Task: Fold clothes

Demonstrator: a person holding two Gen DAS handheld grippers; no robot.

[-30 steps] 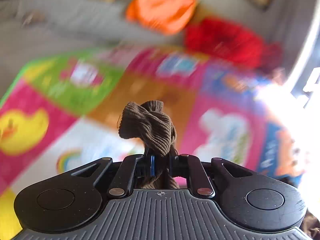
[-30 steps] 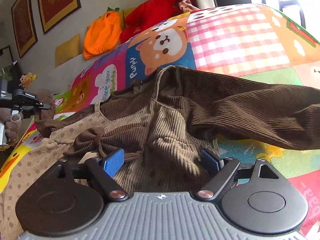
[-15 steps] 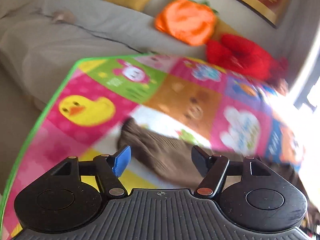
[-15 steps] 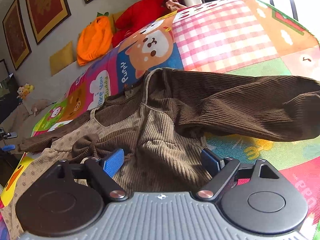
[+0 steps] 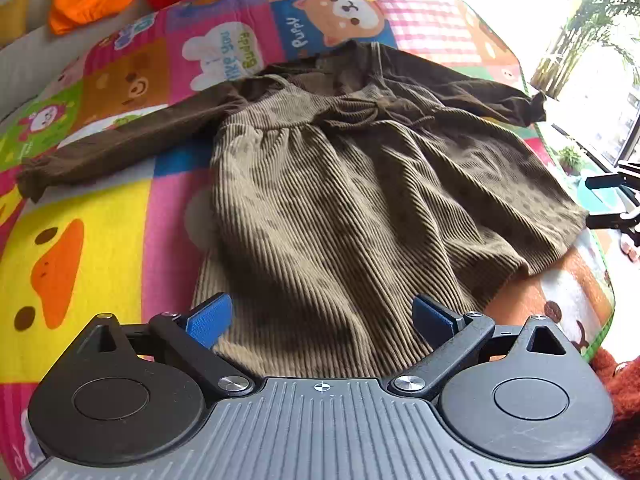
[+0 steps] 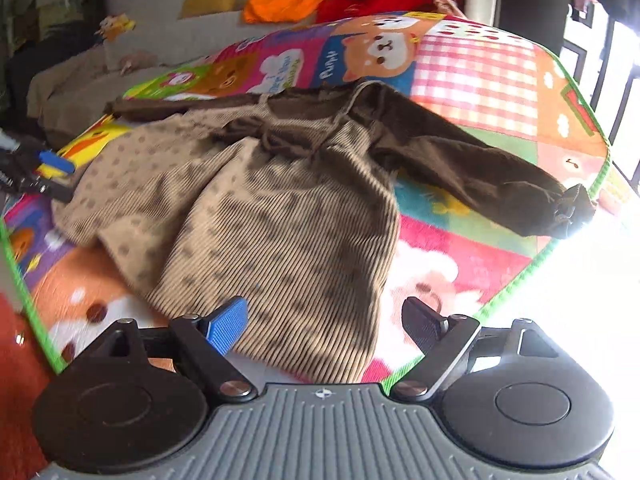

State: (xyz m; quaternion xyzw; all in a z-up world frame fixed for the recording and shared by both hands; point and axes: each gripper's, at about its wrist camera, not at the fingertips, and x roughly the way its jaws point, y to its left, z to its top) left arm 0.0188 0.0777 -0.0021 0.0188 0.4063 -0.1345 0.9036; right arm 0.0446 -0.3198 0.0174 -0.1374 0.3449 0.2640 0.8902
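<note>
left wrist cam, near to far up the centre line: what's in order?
Left gripper, open → tan skirt of the dress → dark brown bow at the waist → "Puppy" dog panel on the play mat.

The dress is made of ribbed corduroy-like cloth, tan and matt, with faint darker dots; its sleeves are of a darker brown ribbed cloth with gathered cuffs. The play mat beneath is covered in soft, fuzzy printed fabric, edged with green piping. The left gripper and right gripper are built of matt black plastic with shiny metal pivot screws, a grooved grey housing and finely textured blue finger pads.
</note>
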